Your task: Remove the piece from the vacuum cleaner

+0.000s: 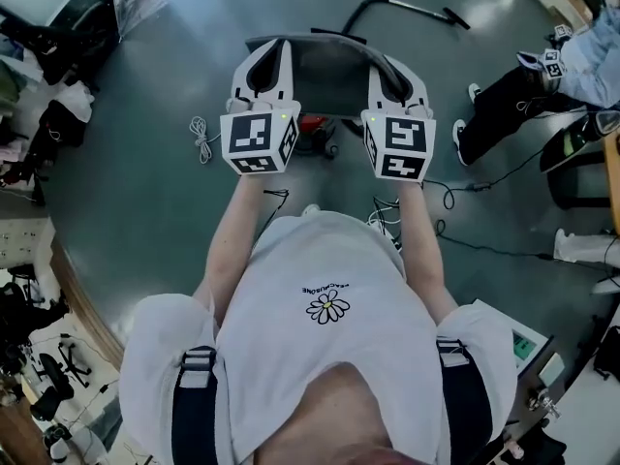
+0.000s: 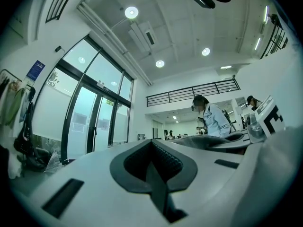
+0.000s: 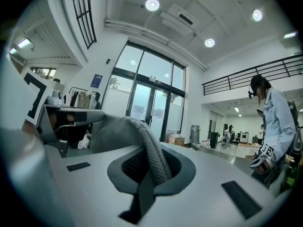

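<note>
A dark grey flat piece (image 1: 329,76) hangs stretched between my two grippers above the floor. My right gripper (image 1: 392,66) is shut on its right edge; in the right gripper view the grey mesh-textured piece (image 3: 118,131) curls up out of the closed jaws of the right gripper (image 3: 147,167). My left gripper (image 1: 276,51) has its jaws closed at the piece's left edge. In the left gripper view the left gripper (image 2: 152,143) shows its pads pressed together, and the piece (image 2: 208,142) runs off to the right. Below the piece a red part of the vacuum cleaner (image 1: 312,124) shows on the floor.
A black wand with a hose (image 1: 407,8) lies on the floor beyond the piece. A white coiled cable (image 1: 201,136) lies left, and black cables (image 1: 484,187) lie right. Another person (image 1: 513,95) is at the right. Clutter lines the left wall.
</note>
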The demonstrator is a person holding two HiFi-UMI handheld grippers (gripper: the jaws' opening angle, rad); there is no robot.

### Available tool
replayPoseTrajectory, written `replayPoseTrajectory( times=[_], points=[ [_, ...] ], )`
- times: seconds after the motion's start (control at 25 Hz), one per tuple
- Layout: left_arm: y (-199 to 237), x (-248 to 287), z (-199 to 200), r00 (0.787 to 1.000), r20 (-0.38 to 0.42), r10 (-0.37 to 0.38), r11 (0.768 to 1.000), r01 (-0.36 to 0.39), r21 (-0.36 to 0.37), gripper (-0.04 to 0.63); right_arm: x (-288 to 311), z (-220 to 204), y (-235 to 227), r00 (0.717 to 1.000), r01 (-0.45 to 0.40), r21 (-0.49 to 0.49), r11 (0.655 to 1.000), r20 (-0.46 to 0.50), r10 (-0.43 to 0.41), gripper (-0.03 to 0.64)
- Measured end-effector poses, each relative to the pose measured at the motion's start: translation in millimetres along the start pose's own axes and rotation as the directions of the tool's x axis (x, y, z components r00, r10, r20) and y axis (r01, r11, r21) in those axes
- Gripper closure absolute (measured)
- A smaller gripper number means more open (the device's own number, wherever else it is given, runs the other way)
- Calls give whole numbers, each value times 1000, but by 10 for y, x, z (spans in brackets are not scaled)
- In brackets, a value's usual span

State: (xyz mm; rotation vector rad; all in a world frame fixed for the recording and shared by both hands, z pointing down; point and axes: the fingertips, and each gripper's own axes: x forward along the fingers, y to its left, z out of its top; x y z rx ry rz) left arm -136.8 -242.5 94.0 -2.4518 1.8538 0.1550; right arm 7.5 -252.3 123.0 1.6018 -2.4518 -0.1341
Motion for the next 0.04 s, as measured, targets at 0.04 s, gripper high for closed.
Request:
replayPoseTrajectory(
  times=[0.04],
  points=[
    [-78,20,53,1000,1,-4,1000,4,-2,591,-52,32,-73,1000,4,0,1000,-3,-4,594]
  ],
)
